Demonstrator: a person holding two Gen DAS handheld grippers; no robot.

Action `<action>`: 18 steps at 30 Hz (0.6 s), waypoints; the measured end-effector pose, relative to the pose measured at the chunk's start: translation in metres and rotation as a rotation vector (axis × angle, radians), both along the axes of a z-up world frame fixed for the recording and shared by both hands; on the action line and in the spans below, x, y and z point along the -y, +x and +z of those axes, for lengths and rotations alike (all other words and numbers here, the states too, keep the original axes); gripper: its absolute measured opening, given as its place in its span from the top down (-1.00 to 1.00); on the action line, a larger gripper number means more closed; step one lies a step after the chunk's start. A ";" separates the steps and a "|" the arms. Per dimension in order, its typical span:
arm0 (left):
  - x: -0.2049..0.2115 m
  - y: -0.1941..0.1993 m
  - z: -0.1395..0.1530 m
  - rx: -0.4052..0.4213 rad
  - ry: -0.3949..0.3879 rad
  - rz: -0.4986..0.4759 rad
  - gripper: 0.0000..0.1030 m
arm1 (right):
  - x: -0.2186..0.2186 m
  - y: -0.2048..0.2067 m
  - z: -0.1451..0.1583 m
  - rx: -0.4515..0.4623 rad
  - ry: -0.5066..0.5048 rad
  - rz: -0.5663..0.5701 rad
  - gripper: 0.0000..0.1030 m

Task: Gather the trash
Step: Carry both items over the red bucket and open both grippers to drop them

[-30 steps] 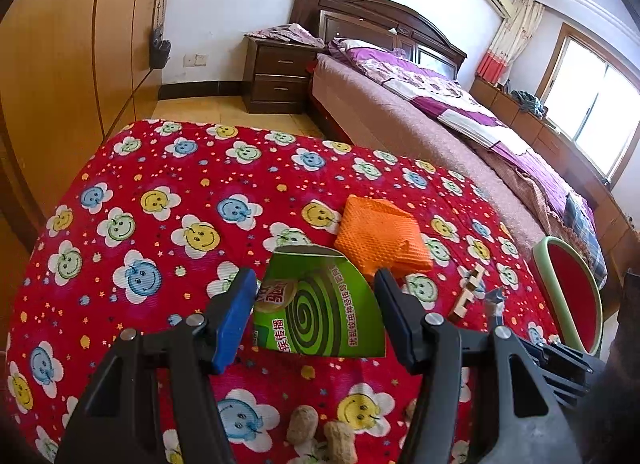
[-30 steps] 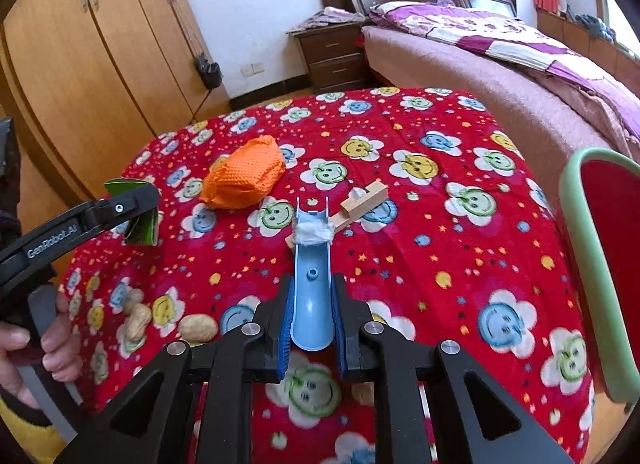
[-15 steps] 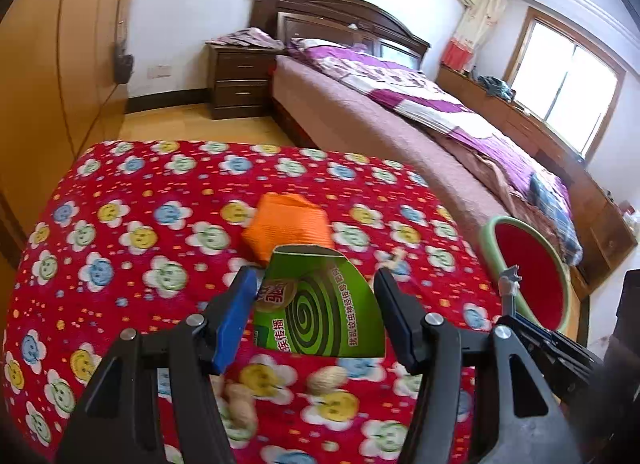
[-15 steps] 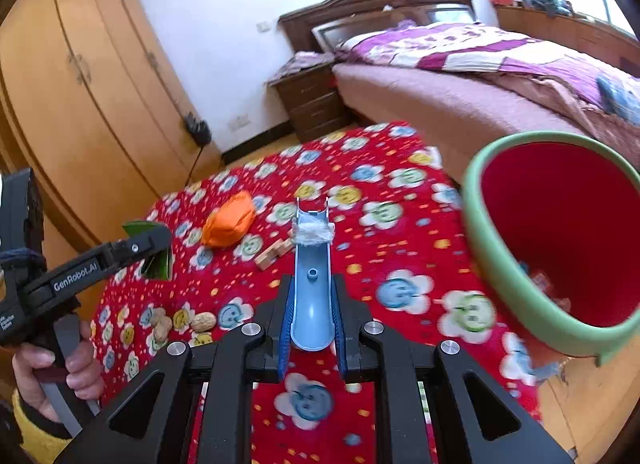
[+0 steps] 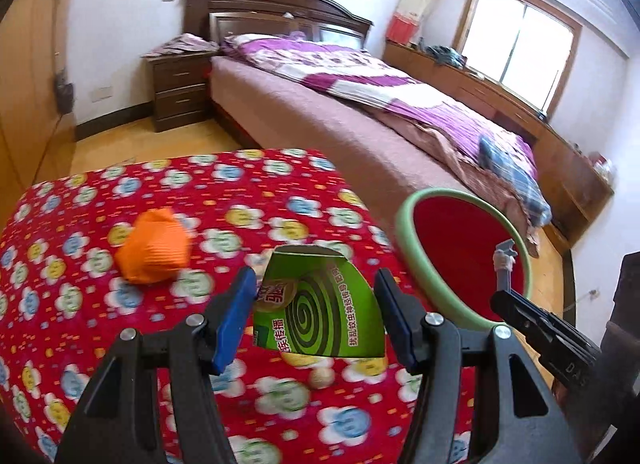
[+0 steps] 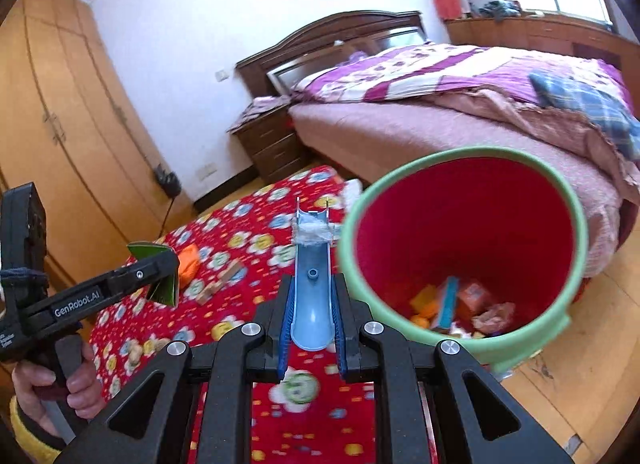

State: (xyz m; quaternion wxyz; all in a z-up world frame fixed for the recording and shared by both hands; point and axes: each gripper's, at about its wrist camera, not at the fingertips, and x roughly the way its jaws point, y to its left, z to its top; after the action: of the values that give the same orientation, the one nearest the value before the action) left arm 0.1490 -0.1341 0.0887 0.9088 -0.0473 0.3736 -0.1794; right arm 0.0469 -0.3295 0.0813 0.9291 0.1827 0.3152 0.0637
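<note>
My left gripper (image 5: 316,312) is shut on a green mosquito-coil box (image 5: 320,312), held above the red flowered table (image 5: 80,304). Seen from the right wrist, that box (image 6: 162,280) pokes out past the left gripper (image 6: 160,270). My right gripper (image 6: 312,324) is shut on a long blue plastic scoop-like piece (image 6: 312,280) with white tape near its tip, just left of the bin's rim. The red bin with a green rim (image 6: 460,248) stands beside the table and holds several scraps. In the left wrist view the bin (image 5: 464,256) is to the right, with the blue piece's tip (image 5: 504,264) over it.
An orange mesh bag (image 5: 154,248) and a peanut (image 5: 322,378) lie on the table. Small wooden blocks (image 6: 222,280) and more peanuts (image 6: 136,350) rest there too. A bed (image 5: 360,103), a nightstand (image 5: 180,87) and wardrobes (image 6: 60,123) surround the table. A hand (image 6: 56,384) holds the left gripper's handle.
Both grippers have swung right and slightly up, from over the table toward the bin, keeping their loads. The bin now fills much of the right wrist view.
</note>
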 end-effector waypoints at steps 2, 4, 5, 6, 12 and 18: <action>0.018 0.003 0.000 -0.002 0.006 -0.028 -0.20 | 0.013 -0.001 -0.002 -0.003 0.004 -0.027 0.67; 0.034 0.005 0.000 -0.001 0.013 -0.051 -0.20 | 0.026 -0.001 -0.004 -0.001 0.007 -0.059 0.67; 0.042 0.006 0.000 -0.002 0.016 -0.062 -0.20 | 0.032 -0.002 -0.005 0.000 0.013 -0.072 0.67; 0.051 0.008 -0.001 -0.003 0.022 -0.075 -0.20 | 0.037 -0.003 -0.006 0.000 0.018 -0.080 0.67; 0.092 0.017 -0.004 -0.003 0.046 -0.140 -0.20 | 0.069 -0.004 -0.015 -0.007 0.039 -0.142 0.67; 0.129 0.024 -0.010 -0.007 0.066 -0.203 -0.20 | 0.092 -0.002 -0.024 -0.025 0.051 -0.186 0.67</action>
State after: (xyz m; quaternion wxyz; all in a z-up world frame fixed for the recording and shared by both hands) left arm 0.1725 -0.2634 0.0791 0.8856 0.0202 0.3855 -0.2582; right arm 0.0452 -0.4218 0.0573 0.9220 0.2357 0.3068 -0.0170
